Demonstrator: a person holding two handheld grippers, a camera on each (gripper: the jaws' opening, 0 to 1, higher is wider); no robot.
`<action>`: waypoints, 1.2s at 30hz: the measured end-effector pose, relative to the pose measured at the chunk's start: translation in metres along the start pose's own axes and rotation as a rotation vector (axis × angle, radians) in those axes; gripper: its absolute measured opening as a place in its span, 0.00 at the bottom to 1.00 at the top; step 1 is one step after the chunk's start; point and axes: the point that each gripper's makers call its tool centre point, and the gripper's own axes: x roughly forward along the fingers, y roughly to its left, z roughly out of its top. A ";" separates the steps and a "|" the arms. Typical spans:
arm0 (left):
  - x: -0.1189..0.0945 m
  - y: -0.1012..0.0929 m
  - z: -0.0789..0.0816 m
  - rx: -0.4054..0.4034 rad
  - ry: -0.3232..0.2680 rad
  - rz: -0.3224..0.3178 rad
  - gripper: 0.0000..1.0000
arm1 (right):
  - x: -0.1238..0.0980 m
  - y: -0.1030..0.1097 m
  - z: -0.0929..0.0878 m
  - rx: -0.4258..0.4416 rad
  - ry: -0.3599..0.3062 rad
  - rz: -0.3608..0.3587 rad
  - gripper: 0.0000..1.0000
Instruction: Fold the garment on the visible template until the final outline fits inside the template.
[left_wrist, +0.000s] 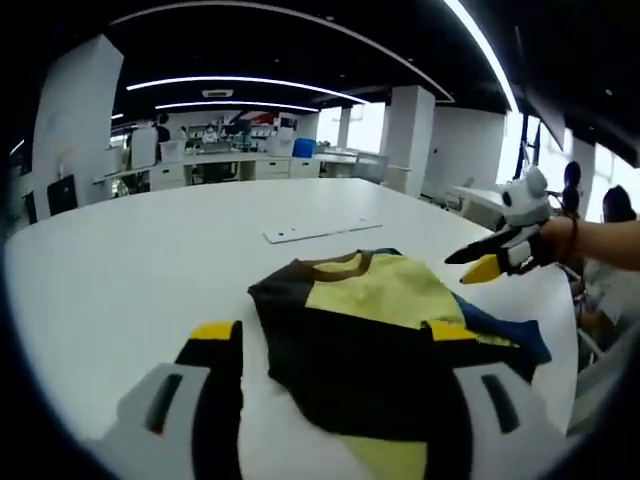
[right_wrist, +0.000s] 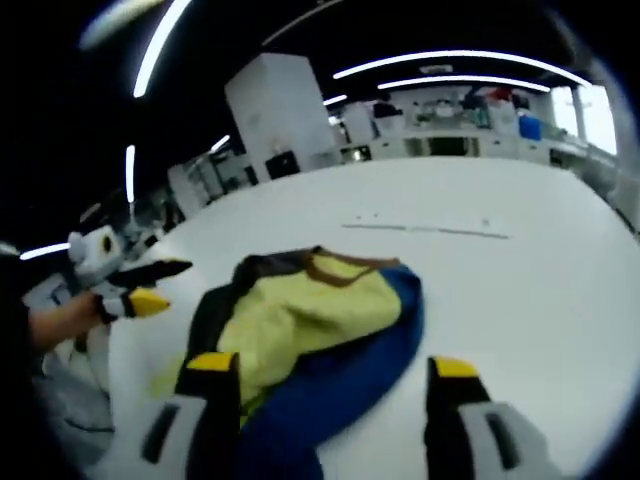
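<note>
A crumpled garment (left_wrist: 372, 325) in black, pale yellow and blue, with a brown collar, lies bunched on the white table (left_wrist: 150, 260). My left gripper (left_wrist: 333, 335) hovers just short of it, its yellow-tipped jaws wide apart with nothing held. My right gripper (left_wrist: 478, 260) enters from the right in a hand, beside the garment's right side and apart from it. In the right gripper view the garment (right_wrist: 310, 310) lies ahead of my right gripper (right_wrist: 332, 365), which is open and holds nothing. My left gripper (right_wrist: 150, 285) shows at the left, off the cloth.
A thin white strip (left_wrist: 320, 231) lies flat on the table beyond the garment, and its line (right_wrist: 430, 230) shows faintly in the right gripper view. The table's edge (left_wrist: 562, 330) runs close behind the right gripper. Desks and pillars stand far back.
</note>
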 end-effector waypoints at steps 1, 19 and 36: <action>-0.003 -0.004 -0.002 0.007 0.005 -0.008 0.69 | -0.004 0.004 -0.002 -0.004 -0.004 0.016 0.77; -0.036 -0.092 -0.043 0.115 0.083 -0.168 0.56 | -0.060 0.058 -0.072 -0.100 0.075 0.248 0.71; -0.027 -0.131 -0.097 0.131 0.190 -0.158 0.38 | -0.080 0.072 -0.134 -0.323 0.215 0.162 0.52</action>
